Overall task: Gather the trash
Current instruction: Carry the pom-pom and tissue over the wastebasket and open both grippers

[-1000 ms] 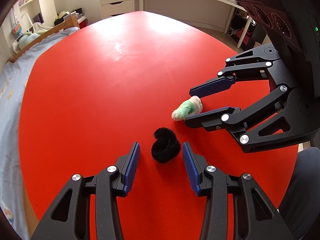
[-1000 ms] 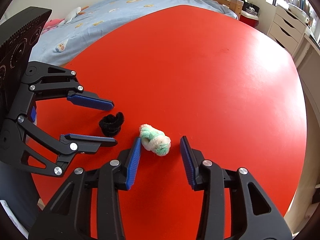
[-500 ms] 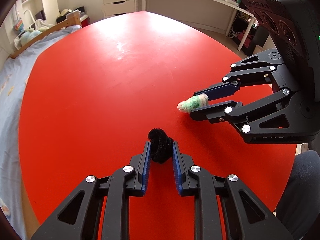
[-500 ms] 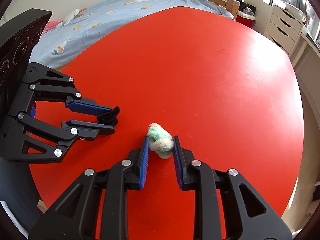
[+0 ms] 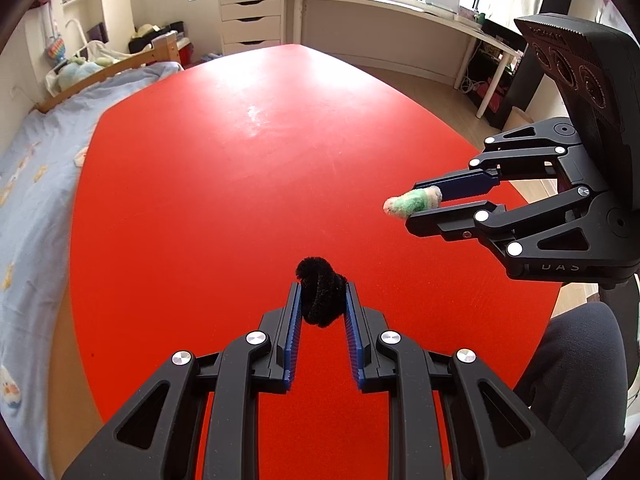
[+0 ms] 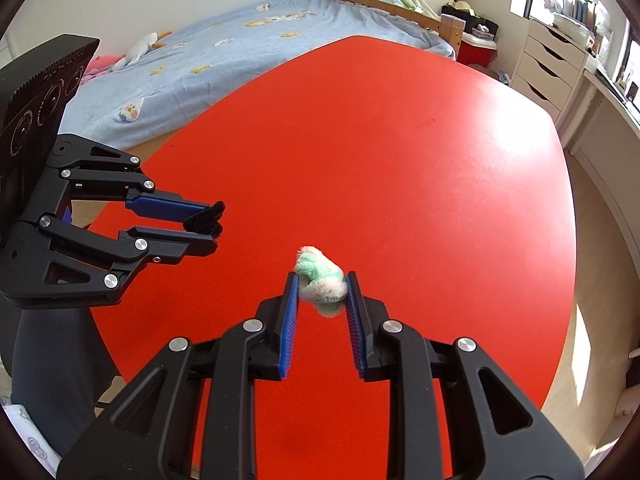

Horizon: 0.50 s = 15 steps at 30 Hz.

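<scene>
My left gripper (image 5: 321, 294) is shut on a black fuzzy coil (image 5: 320, 296) and holds it above the red table (image 5: 224, 184). My right gripper (image 6: 322, 286) is shut on a green and white fuzzy wad (image 6: 322, 284), also lifted off the table. In the left wrist view the right gripper (image 5: 420, 210) sits to the right with the green wad (image 5: 412, 205) sticking out of its tips. In the right wrist view the left gripper (image 6: 208, 226) sits to the left with the black coil (image 6: 204, 220) at its tips.
A bed with a blue sheet (image 6: 240, 48) runs along the table's far side. A white drawer unit (image 5: 250, 16) and a long white desk (image 5: 400, 12) stand under the windows. A person's dark trouser leg (image 5: 572, 368) is by the table's near edge.
Both grippers closed on their pieces, the left on the black coil and the right on the green wad, and then lifted them off the table.
</scene>
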Each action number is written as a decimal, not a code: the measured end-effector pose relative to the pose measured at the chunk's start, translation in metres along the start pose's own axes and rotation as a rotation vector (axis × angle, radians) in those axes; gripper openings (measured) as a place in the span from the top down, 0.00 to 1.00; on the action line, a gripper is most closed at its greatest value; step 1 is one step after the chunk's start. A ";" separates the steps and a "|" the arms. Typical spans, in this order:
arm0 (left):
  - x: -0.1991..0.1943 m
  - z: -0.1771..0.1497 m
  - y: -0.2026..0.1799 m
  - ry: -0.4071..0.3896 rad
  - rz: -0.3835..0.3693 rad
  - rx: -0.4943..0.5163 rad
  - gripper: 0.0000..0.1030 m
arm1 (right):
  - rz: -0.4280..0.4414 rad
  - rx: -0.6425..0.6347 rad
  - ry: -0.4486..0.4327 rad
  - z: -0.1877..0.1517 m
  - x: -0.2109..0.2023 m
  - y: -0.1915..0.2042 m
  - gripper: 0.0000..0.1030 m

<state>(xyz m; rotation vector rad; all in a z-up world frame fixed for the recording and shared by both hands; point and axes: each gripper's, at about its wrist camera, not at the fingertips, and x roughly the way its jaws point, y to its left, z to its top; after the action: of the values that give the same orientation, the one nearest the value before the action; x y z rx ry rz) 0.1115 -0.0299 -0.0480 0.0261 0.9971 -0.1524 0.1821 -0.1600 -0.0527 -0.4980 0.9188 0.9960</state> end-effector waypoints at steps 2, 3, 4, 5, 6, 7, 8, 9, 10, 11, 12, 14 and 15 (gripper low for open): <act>-0.011 -0.005 -0.003 -0.013 0.003 -0.006 0.80 | -0.006 0.002 -0.009 -0.005 -0.012 0.005 0.78; -0.017 -0.008 -0.004 -0.019 0.004 -0.008 0.80 | -0.008 0.003 -0.016 -0.007 -0.018 0.008 0.78; -0.022 -0.010 -0.006 -0.024 0.005 -0.007 0.80 | -0.010 0.007 -0.020 -0.010 -0.023 0.010 0.78; -0.027 -0.013 -0.008 -0.028 0.007 -0.007 0.80 | -0.013 0.013 -0.025 -0.013 -0.029 0.013 0.78; -0.032 -0.015 -0.010 -0.033 0.009 -0.008 0.80 | -0.015 0.017 -0.031 -0.016 -0.035 0.016 0.78; -0.038 -0.018 -0.011 -0.039 0.009 -0.008 0.80 | -0.019 0.018 -0.036 -0.019 -0.041 0.019 0.78; -0.043 -0.021 -0.014 -0.046 0.009 -0.008 0.80 | -0.025 0.018 -0.041 -0.022 -0.047 0.023 0.78; -0.048 -0.025 -0.014 -0.053 0.011 -0.008 0.80 | -0.029 0.019 -0.047 -0.025 -0.053 0.027 0.78; -0.053 -0.028 -0.016 -0.058 0.013 -0.010 0.80 | -0.032 0.020 -0.055 -0.030 -0.060 0.031 0.78; -0.058 -0.032 -0.018 -0.064 0.013 -0.013 0.80 | -0.035 0.022 -0.063 -0.034 -0.066 0.034 0.78; -0.064 -0.035 -0.020 -0.071 0.015 -0.015 0.80 | -0.037 0.026 -0.071 -0.038 -0.072 0.038 0.78; -0.074 -0.043 -0.025 -0.086 0.017 -0.017 0.80 | -0.033 0.035 -0.092 -0.046 -0.084 0.044 0.78; -0.079 -0.046 -0.027 -0.092 0.021 -0.018 0.80 | -0.035 0.039 -0.100 -0.051 -0.090 0.046 0.78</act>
<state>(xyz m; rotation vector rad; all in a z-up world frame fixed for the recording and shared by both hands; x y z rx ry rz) 0.0274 -0.0429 -0.0057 0.0129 0.9062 -0.1247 0.0992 -0.2189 -0.0031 -0.4256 0.8360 0.9613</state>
